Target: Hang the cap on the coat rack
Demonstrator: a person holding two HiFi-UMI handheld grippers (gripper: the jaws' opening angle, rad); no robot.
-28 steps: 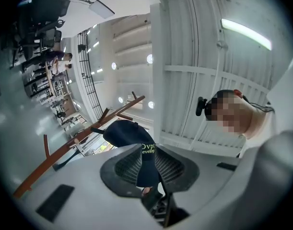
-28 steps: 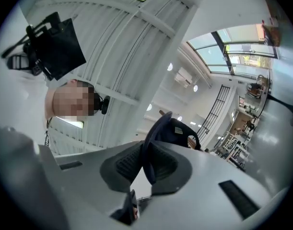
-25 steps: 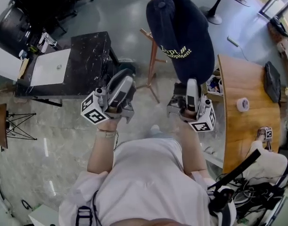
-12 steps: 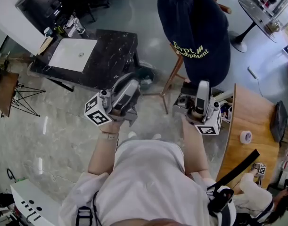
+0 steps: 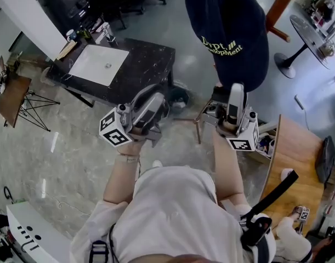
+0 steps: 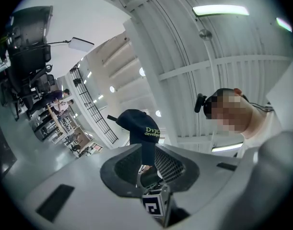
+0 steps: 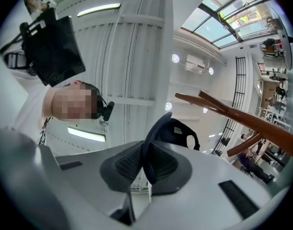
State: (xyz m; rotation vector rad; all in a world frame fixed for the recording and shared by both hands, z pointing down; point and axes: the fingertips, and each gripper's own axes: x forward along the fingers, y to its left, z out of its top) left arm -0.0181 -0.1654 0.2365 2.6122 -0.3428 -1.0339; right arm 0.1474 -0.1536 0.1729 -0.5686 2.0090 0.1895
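Grey marble-like floor (image 5: 74, 163), black table (image 5: 145, 64), perhaps skylights (image 7: 223, 18).

It looked like an open-plan office: black swivel chairs (image 6: 29, 37) at the upper left of the left gripper view, a black marble bench (image 5: 148, 64) and a round pedestal table (image 5: 311, 34) on polished stone floor (image 5: 63, 163), under ceiling strip lights (image 6: 220, 9).

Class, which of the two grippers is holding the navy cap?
The right gripper: its jaws are shut on the brim of the cap. The left gripper has its jaws apart, with nothing between them.
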